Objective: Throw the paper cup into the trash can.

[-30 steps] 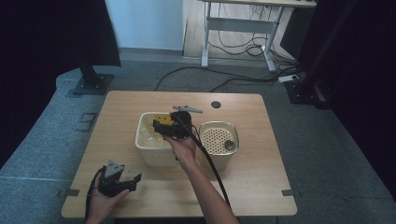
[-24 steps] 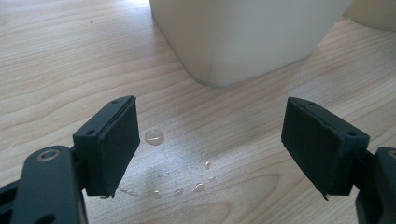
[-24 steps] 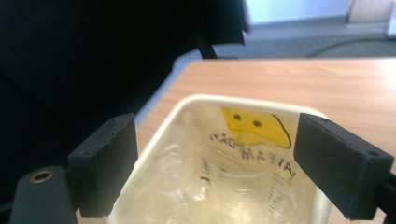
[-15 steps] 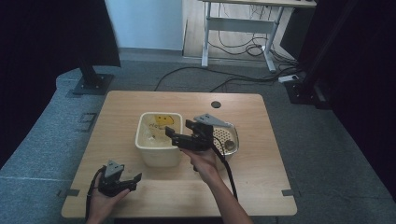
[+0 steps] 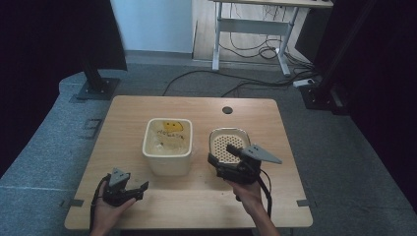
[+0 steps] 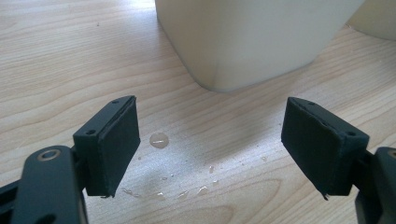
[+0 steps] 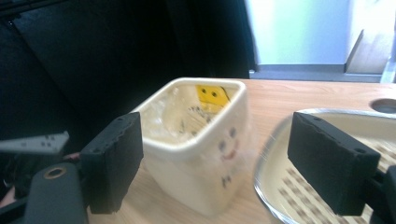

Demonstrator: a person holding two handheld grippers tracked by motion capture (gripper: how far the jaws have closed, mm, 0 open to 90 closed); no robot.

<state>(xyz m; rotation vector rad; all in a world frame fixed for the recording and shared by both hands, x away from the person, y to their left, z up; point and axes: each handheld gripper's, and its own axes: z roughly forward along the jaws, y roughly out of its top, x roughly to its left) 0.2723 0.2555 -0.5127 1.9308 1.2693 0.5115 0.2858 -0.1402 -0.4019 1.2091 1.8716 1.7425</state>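
Left tool (image 5: pixel 129 189) low, jaws wide apart, right tool (image 5: pixel 235 164) raised — gaping, both empty

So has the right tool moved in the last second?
Yes. The right tool has pulled back from over the cream container, toward the person and to the right, and is now at the perforated tray's near edge, jaws open.

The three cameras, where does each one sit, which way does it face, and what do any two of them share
High view: fixed above the person's side, looking forward and down on the table; both hands, left gripper and right gripper show.
Left gripper view: low over the wet tabletop, facing the tub; its open jaws show.
Right gripper view: low, facing tub and strainer; its open jaws show.
Shared: the tub shows in all three.
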